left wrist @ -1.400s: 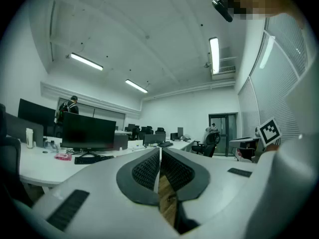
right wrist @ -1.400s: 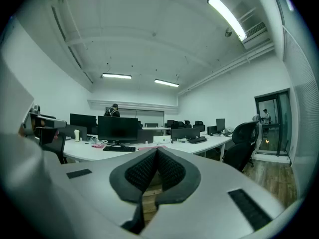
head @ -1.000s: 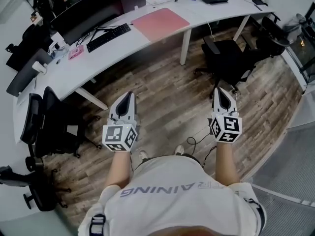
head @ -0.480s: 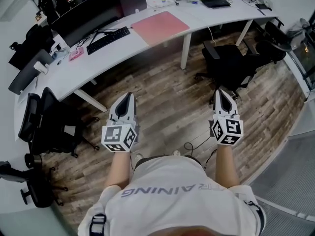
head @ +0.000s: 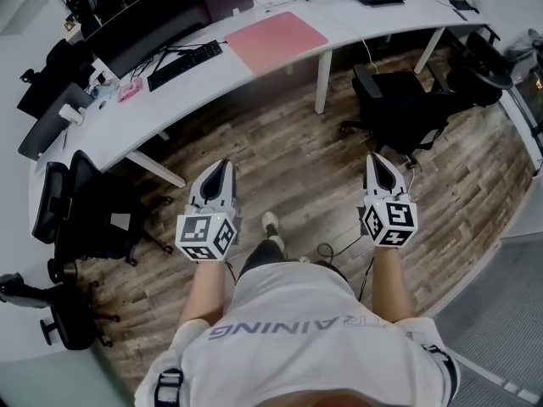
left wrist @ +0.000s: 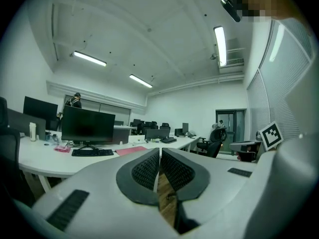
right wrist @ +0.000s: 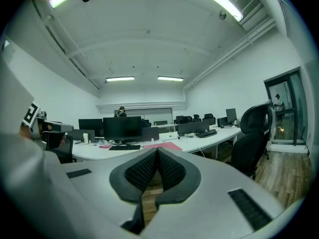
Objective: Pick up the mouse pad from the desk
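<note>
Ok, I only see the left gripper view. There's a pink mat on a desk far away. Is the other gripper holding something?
Observer: No. The right gripper has its jaws shut together, with nothing between them.
Operator: Are we close to the desk?
Observer: Not close. In the head view the left gripper and the right one hang side by side over the wood floor, short of the white desk where the pink mouse pad lies.
Operator: What's under us?
Observer: The person's shoe, on the floor between the two grippers.
</note>
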